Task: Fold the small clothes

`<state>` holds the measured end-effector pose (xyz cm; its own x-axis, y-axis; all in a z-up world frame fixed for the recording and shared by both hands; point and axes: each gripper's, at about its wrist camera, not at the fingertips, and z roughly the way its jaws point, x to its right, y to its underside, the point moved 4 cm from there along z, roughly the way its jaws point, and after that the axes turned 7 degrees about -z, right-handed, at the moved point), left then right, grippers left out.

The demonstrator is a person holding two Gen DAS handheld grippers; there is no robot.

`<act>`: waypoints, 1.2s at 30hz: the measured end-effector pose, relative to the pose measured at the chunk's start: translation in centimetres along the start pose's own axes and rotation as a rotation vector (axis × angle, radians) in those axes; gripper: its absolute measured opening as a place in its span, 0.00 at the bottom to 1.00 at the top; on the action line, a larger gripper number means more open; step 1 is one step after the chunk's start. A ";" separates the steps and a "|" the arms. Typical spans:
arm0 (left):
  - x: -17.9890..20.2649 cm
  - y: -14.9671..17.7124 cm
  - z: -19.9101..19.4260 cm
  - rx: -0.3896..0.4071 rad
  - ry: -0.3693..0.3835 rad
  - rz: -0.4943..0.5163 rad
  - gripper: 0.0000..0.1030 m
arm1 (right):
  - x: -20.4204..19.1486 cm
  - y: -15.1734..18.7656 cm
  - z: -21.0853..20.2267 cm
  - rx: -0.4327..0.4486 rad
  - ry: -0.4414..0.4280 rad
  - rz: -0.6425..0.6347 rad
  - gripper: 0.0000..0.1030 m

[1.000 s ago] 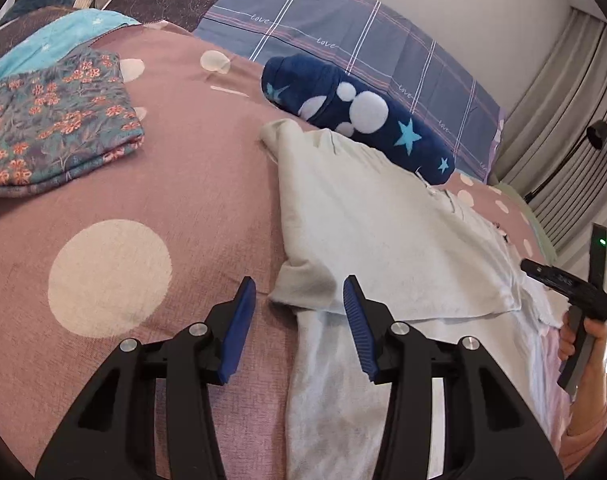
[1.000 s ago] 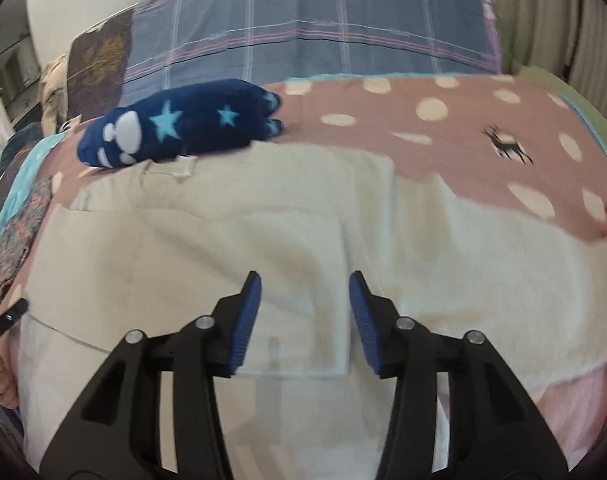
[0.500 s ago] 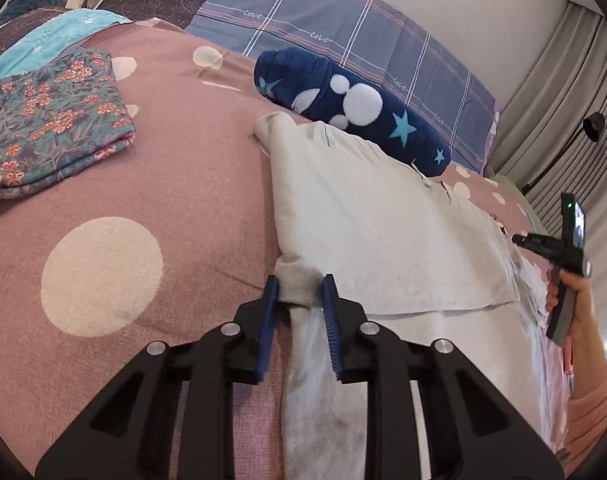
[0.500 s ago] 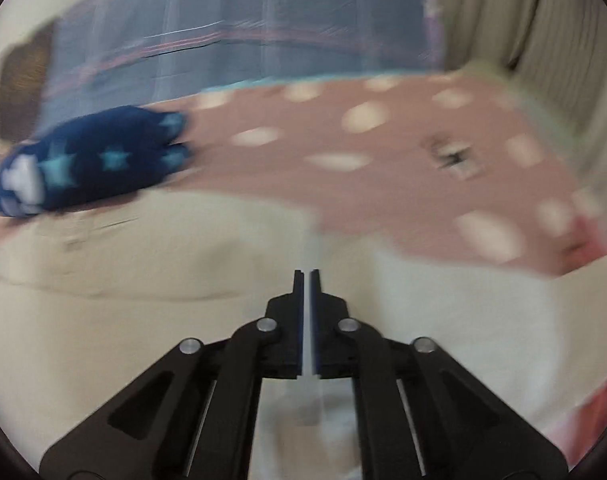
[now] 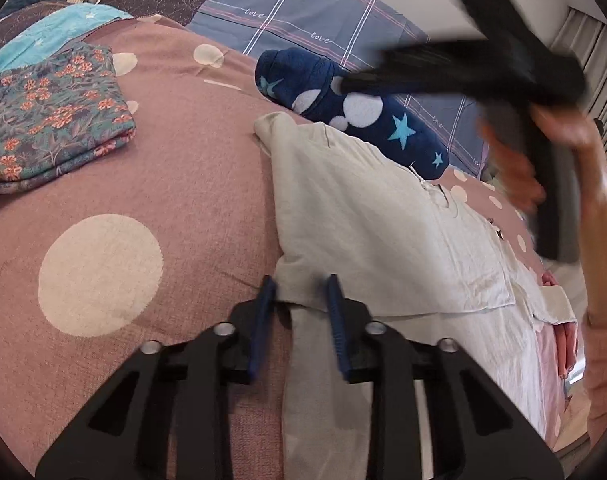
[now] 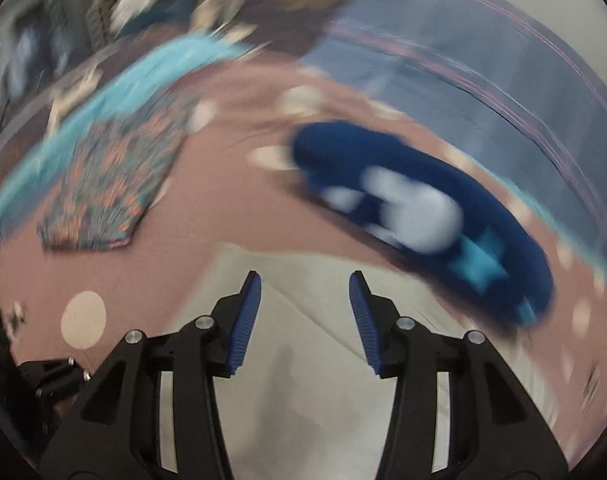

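A pale cream garment (image 5: 363, 208) lies spread on the pink dotted bedspread (image 5: 143, 184), with a folded layer on top. My left gripper (image 5: 299, 294) is shut on the near left corner of that folded layer, and cloth is bunched between its blue pads. In the blurred right wrist view, my right gripper (image 6: 305, 284) hovers over the garment's (image 6: 303, 360) far left part. Its jaws are opening with nothing between them. In the left wrist view the right tool is a dark blur at the upper right, held by a person's hand (image 5: 563, 128).
A folded floral garment (image 5: 51, 120) lies at the left on a turquoise cloth (image 5: 43, 36). A navy plush roll with stars and white dots (image 5: 355, 116) sits just behind the cream garment. A plaid pillow (image 5: 303, 12) stands against the wall. Curtains hang at the right edge.
My left gripper closed on the garment's corner and has kept hold without moving. My right gripper shut, swung fast to the left over the garment while rolling, and has opened again.
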<state>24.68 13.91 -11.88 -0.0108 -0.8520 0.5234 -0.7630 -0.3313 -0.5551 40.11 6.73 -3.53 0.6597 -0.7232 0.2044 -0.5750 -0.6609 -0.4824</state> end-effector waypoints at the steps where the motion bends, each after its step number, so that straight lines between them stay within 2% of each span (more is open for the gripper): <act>1: 0.0 0.0 0.0 -0.003 0.002 0.001 0.21 | -1.6 -1.1 1.3 -0.035 -0.005 -0.048 0.45; 5: 0.3 0.2 -0.1 -0.004 0.002 0.019 0.14 | -6.6 -3.8 7.5 -0.217 0.064 -0.255 0.45; 6: 0.4 0.2 0.0 -0.004 0.003 0.022 0.13 | -7.0 -3.8 8.5 -0.253 0.092 -0.289 0.30; 7: 0.4 0.2 -0.1 -0.002 0.002 0.027 0.10 | -7.3 -3.7 9.7 -0.295 0.145 -0.321 0.08; 8: 0.6 0.2 -0.2 0.002 -0.001 0.036 0.08 | -7.2 -3.6 10.9 -0.341 0.208 -0.324 0.03; 9: 0.7 0.3 -0.2 0.005 -0.009 0.047 0.07 | -7.0 -3.8 11.3 -0.341 0.221 -0.295 0.02; 11: 1.2 0.6 -0.3 0.006 -0.030 0.084 0.06 | -6.3 -4.5 11.5 -0.306 0.181 -0.198 0.02; 13: 1.3 0.7 -0.4 0.005 -0.042 0.096 0.06 | -4.9 -5.4 11.0 -0.197 0.091 -0.064 0.00; 14: 1.2 0.7 -0.5 0.003 -0.044 0.095 0.06 | -4.1 -5.9 10.2 -0.106 0.047 0.012 0.02; 15: 1.0 0.7 -0.6 0.001 -0.044 0.088 0.06 | -3.2 -6.0 9.6 -0.055 0.016 0.070 0.16; 17: 0.7 0.5 -0.9 0.009 -0.046 0.081 0.06 | -1.7 -5.4 8.0 -0.003 0.002 0.162 0.32; 18: 0.7 0.4 -1.2 0.024 -0.050 0.082 0.06 | -0.6 -4.2 6.2 0.034 -0.021 0.228 0.31; 21: 1.1 0.2 -2.3 0.073 -0.025 0.100 0.06 | 1.2 0.1 1.9 0.100 -0.081 0.269 0.26; 23: 2.0 0.2 -3.3 0.118 0.035 0.130 0.06 | 1.9 4.6 -1.6 0.161 -0.103 0.295 0.25; 24: 2.4 0.2 -3.7 0.138 0.058 0.148 0.06 | 2.6 7.8 -3.3 0.184 -0.119 0.319 0.24; 26: 3.7 0.8 -4.1 0.166 0.084 0.211 0.06 | 3.5 12.4 -5.0 0.197 -0.147 0.380 0.24; 27: 4.2 1.0 -3.7 0.156 0.074 0.230 0.07 | 4.0 15.3 -5.6 0.193 -0.157 0.434 0.24; 28: 4.3 1.3 -2.5 0.110 0.041 0.243 0.08 | 4.4 17.9 -5.5 0.178 -0.163 0.483 0.24; 30: 3.6 1.2 -0.2 0.003 -0.006 0.203 0.10 | 4.7 22.5 -3.9 0.071 -0.122 0.540 0.24; 31: 2.9 1.2 0.7 -0.037 -0.018 0.172 0.13 | 4.9 24.3 -3.0 0.038 -0.101 0.556 0.17; 32: 2.2 1.1 1.4 -0.077 -0.007 0.126 0.12 | 4.9 24.9 -3.3 0.095 -0.109 0.563 0.17; 33: 1.5 0.8 1.3 -0.077 0.041 0.074 0.12 | 4.7 25.4 -3.7 0.112 -0.115 0.560 0.17; 34: 1.3 0.7 1.3 -0.072 0.057 0.057 0.12 | 4.6 25.5 -4.0 0.099 -0.118 0.560 0.17; 36: 1.3 0.7 1.6 -0.076 0.049 0.058 0.12 | 4.6 26.5 -6.0 0.095 -0.114 0.593 0.31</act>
<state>25.16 11.91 -12.58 -0.0867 -0.8476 0.5236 -0.8070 -0.2485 -0.5358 25.01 -15.31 -10.29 0.2909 -0.9329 -0.2122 -0.8180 -0.1274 -0.5610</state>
